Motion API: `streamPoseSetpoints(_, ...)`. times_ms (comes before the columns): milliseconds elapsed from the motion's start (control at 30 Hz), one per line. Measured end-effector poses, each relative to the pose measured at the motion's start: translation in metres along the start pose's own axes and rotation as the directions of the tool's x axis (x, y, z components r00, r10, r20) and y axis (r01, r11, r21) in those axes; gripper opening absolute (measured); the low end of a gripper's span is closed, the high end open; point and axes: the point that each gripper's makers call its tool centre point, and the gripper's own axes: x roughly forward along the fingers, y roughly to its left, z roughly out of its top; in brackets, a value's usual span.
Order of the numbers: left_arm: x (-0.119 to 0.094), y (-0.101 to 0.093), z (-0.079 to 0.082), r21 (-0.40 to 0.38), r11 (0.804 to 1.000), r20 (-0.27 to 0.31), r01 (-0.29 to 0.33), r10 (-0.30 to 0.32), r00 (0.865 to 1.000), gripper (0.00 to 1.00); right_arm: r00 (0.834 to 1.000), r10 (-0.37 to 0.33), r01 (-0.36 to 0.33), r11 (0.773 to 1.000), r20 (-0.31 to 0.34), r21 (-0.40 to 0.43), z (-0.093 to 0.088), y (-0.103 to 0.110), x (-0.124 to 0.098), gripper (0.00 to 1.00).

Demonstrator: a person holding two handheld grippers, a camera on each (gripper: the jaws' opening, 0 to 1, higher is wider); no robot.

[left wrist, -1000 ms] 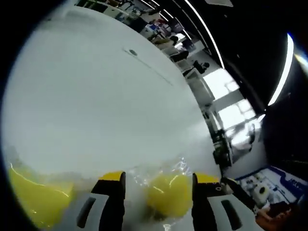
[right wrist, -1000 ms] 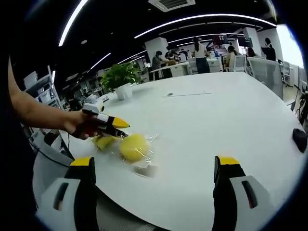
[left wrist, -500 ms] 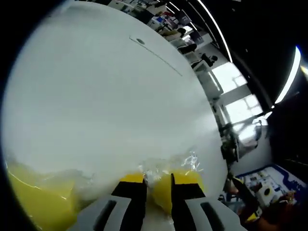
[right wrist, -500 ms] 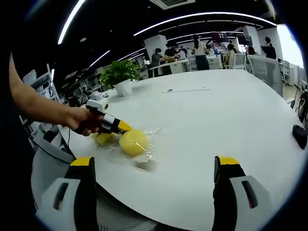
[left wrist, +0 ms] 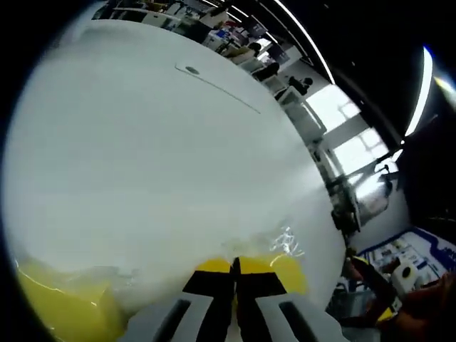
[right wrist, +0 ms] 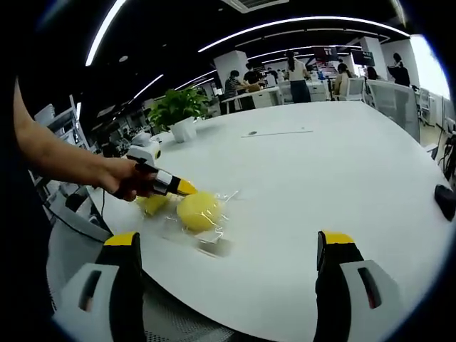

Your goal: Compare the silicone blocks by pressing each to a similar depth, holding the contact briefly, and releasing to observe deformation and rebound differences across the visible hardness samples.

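Yellow silicone block, in crinkly clear wrap, sits on the white desk — likely soft, springy, slippery. Left claw pinched together against it; right claw gapes wide, well apart.

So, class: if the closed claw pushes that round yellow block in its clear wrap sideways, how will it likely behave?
The yellow block looks rounded, so it may roll rather than slide. Its clear wrap lies loose and crinkled on the table, so it would probably drag or slip. The left claw, shut at its edge, may dent it, since silicone gives.
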Motion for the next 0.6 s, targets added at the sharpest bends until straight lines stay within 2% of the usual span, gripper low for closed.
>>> streamPoseSetpoints(33,0.0,0.0,0.0,-0.021,1.0,-0.002,-0.009,0.009,1.0,0.0,1.0,-0.001,0.001,1.0,0.0,-0.001,0.0,0.0,0.0,0.96)
streamPoseSetpoints(67,-0.001,-0.006,0.001,0.039,0.999,-0.001,0.009,-0.009,1.0,0.0,1.0,-0.002,0.002,1.0,0.002,-0.001,0.001,-0.001,-0.001,0.96)
streamPoseSetpoints(100,-0.001,-0.007,0.002,0.14,0.99,0.0,0.011,-0.011,1.0,0.0,1.0,-0.004,0.004,1.0,0.003,0.002,0.001,-0.001,-0.001,0.96)
streamPoseSetpoints(133,-0.001,-0.009,0.002,0.187,0.982,-0.003,0.014,-0.014,1.0,0.0,1.0,-0.006,0.006,1.0,0.004,0.002,0.001,-0.001,-0.001,0.96)
streamPoseSetpoints(167,-0.001,-0.011,0.002,0.138,0.99,-0.006,0.008,-0.007,1.0,0.0,1.0,-0.006,0.006,1.0,0.005,0.003,0.001,-0.001,-0.002,0.96)
streamPoseSetpoints(200,-0.001,-0.01,0.003,0.124,0.992,-0.005,0.01,-0.01,1.0,0.0,1.0,-0.007,0.007,1.0,0.005,0.003,0.001,-0.001,-0.002,0.96)
streamPoseSetpoints(233,-0.001,-0.014,0.005,0.088,0.995,0.002,0.034,-0.034,0.999,0.0,1.0,-0.007,0.007,1.0,0.005,0.0,0.002,0.0,-0.002,0.96)
streamPoseSetpoints(333,-0.003,-0.025,0.008,0.155,0.984,0.011,0.088,-0.091,0.996,0.0,1.0,-0.007,0.007,1.0,0.007,-0.006,0.002,0.0,-0.004,0.96)
streamPoseSetpoints(400,-0.003,-0.027,0.009,0.152,0.984,0.008,0.091,-0.093,0.996,0.0,1.0,-0.013,0.013,1.0,0.024,-0.002,0.005,-0.001,-0.007,0.96)
streamPoseSetpoints(467,-0.006,-0.037,0.013,0.194,0.973,0.025,0.127,-0.134,0.991,0.0,0.999,-0.024,0.024,1.0,0.027,0.004,0.005,-0.003,-0.009,0.96)
streamPoseSetpoints(567,-0.012,-0.05,0.016,0.218,0.965,0.017,0.149,-0.156,0.988,0.0,0.999,-0.032,0.032,0.999,0.035,0.004,0.007,-0.004,-0.011,0.96)
streamPoseSetpoints(600,-0.014,-0.052,0.017,0.234,0.961,0.018,0.147,-0.155,0.988,0.0,0.997,-0.022,0.024,0.999,0.074,-0.028,0.015,-0.003,-0.011,0.96)
